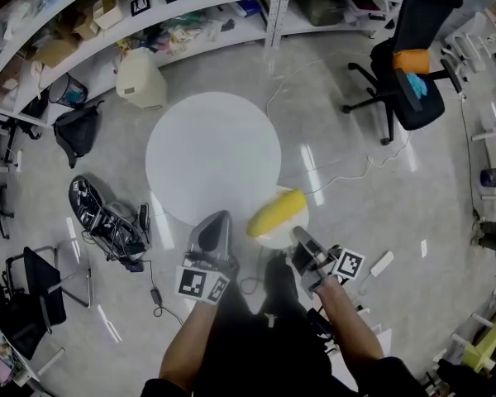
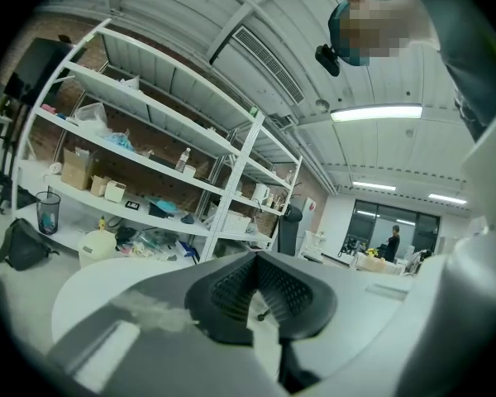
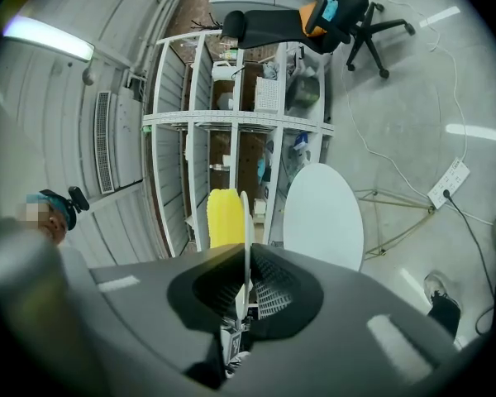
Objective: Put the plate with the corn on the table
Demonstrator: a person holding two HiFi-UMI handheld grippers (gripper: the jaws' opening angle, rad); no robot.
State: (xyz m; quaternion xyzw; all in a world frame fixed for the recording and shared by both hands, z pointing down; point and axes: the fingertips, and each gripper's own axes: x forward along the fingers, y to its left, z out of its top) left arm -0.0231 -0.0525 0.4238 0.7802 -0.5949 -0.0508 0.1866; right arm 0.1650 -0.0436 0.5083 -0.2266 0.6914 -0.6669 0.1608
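While my right gripper [image 1: 300, 236] bites on the near rim of the plate [image 1: 269, 240], its jaws are closed on that thin white edge. In the right gripper view the plate [image 3: 245, 222] runs edge-on straight out from between the pads of the right gripper [image 3: 245, 259]. The corn [image 1: 277, 212] lies on the plate just ahead of my right jaw tips and a little to their left, its length slanting away from them. Seen along the jaws, the yellow corn [image 3: 224, 217] sits against the left face of the plate, close beyond the tips.

My left gripper [image 1: 217, 220] hangs just beside the plate, on the side away from the right tool, apart from it. Its jaws are drawn together with nothing between them, and in its own view the left gripper [image 2: 258, 259] shows only its dark pads meeting at the tips.

Beyond both tools lies the round white table [image 1: 213, 155]. The plate is at the table's near edge, ahead of my right hand, but whether it touches the top I cannot tell. From the right gripper the table [image 3: 322, 213] shows just right of the plate's edge.
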